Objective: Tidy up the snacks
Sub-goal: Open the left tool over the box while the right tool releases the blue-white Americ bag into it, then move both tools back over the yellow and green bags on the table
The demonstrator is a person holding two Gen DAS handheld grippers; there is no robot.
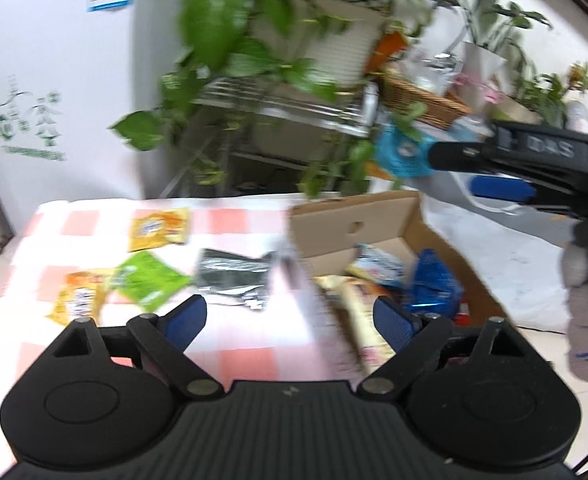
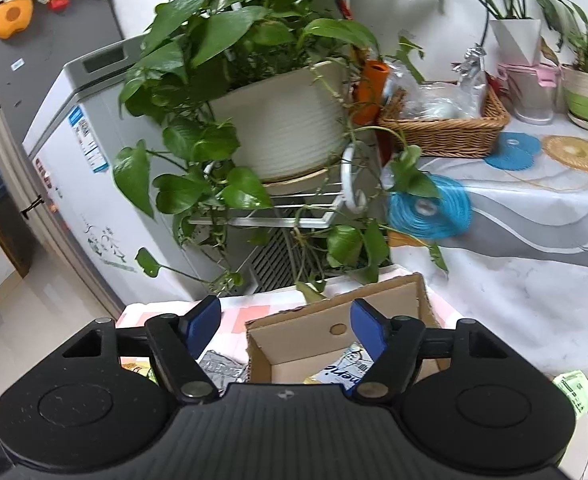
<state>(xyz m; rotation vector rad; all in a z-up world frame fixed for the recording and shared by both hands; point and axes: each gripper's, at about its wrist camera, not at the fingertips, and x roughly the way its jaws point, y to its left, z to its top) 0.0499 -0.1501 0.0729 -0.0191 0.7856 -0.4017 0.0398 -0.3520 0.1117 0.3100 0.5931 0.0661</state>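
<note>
Both the left gripper [image 1: 290,316] and right gripper [image 2: 284,326] gape wide, holding nothing. Judging by this, it is between picks: four foil snack packets lie at frame left, beside the brown cardboard box [image 1: 377,216]; next, lower onto the dark silver packet [image 1: 234,276].

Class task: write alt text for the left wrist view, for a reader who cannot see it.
An open, empty left gripper hovers over a pink checked tablecloth with loose snack packets beside a cardboard box already holding several. The right gripper reaches in from the right, potted plants behind.
</note>
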